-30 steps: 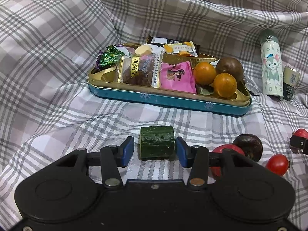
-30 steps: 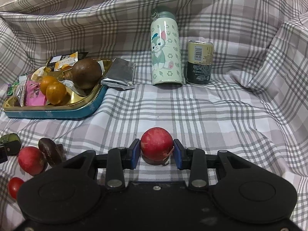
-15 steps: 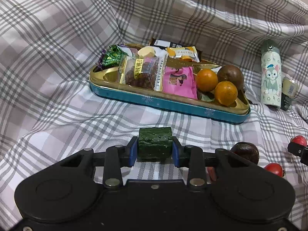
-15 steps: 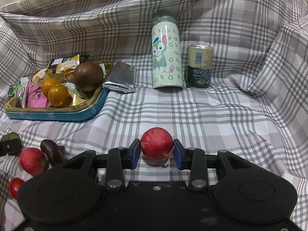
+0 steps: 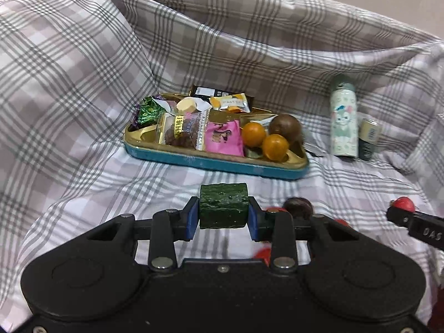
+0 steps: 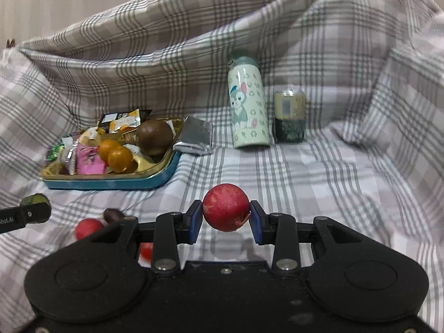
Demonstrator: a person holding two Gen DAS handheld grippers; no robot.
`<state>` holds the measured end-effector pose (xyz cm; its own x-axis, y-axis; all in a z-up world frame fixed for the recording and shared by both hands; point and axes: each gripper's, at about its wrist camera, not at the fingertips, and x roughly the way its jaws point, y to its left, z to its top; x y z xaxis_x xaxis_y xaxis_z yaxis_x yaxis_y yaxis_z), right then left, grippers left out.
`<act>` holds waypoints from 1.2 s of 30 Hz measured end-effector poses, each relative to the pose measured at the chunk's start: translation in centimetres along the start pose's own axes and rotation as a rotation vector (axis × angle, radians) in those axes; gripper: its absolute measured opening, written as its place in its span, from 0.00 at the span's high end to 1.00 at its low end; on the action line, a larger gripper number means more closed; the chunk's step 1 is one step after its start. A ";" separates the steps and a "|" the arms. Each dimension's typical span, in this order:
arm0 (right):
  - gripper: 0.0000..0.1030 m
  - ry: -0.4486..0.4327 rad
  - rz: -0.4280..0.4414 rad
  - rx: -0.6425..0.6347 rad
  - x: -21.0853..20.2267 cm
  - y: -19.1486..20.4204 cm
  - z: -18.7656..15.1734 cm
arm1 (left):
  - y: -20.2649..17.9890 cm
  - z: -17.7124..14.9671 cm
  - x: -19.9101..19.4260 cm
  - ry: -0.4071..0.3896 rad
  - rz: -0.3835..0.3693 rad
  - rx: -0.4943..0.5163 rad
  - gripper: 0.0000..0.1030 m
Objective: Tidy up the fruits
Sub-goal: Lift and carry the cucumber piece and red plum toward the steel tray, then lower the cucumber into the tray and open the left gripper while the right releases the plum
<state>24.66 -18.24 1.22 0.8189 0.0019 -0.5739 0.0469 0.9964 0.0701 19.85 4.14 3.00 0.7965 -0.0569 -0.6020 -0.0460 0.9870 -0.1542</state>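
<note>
My left gripper (image 5: pixel 223 217) is shut on a dark green cucumber chunk (image 5: pixel 223 204) and holds it above the plaid cloth, in front of the teal and gold tray (image 5: pixel 211 162). My right gripper (image 6: pixel 226 219) is shut on a round red fruit (image 6: pixel 226 206), also lifted off the cloth. The tray (image 6: pixel 111 183) holds two small oranges (image 5: pixel 263 140), a brown round fruit (image 5: pixel 285 128) and snack packets. On the cloth between the grippers lie a dark brown fruit (image 6: pixel 113 214), a red fruit (image 6: pixel 88 228) and a small red tomato (image 6: pixel 146 250), partly hidden.
A cartoon-print bottle (image 6: pixel 247 105) and a small can (image 6: pixel 290 116) stand at the back right. A silver foil packet (image 6: pixel 194 136) lies beside the tray. Raised folds of plaid cloth surround the area on the left, back and right.
My left gripper closed on the cucumber chunk and lifted it. Both grippers rose and pulled back, so the tray and bottle look farther away. The right gripper kept its hold on the red fruit.
</note>
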 end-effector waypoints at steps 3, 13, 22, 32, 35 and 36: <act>0.64 0.000 0.005 -0.002 -2.1 0.2 -0.9 | -0.1 -0.7 -2.0 0.015 -0.004 0.013 0.57; 0.64 -0.013 0.045 -0.017 -10.3 1.4 -3.9 | -0.4 -4.3 -8.6 0.057 -0.009 0.065 0.57; 0.64 0.046 0.061 0.010 -16.4 1.3 -7.8 | -2.1 -8.4 -12.8 0.118 -0.026 0.119 0.57; 0.64 0.195 0.047 0.009 -20.2 1.0 -12.6 | -4.7 -12.5 -15.6 0.221 -0.102 0.208 0.57; 0.64 0.227 0.040 -0.006 -20.9 1.1 -13.5 | -5.4 -13.2 -15.9 0.237 -0.127 0.237 0.57; 0.64 0.235 0.038 -0.014 -21.0 1.2 -13.7 | -5.7 -13.5 -16.0 0.239 -0.136 0.246 0.57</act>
<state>-0.32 -15.90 2.24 0.6642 0.0575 -0.7454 0.0088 0.9964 0.0847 -0.70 -2.56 2.93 0.6206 -0.1949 -0.7595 0.2197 0.9730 -0.0702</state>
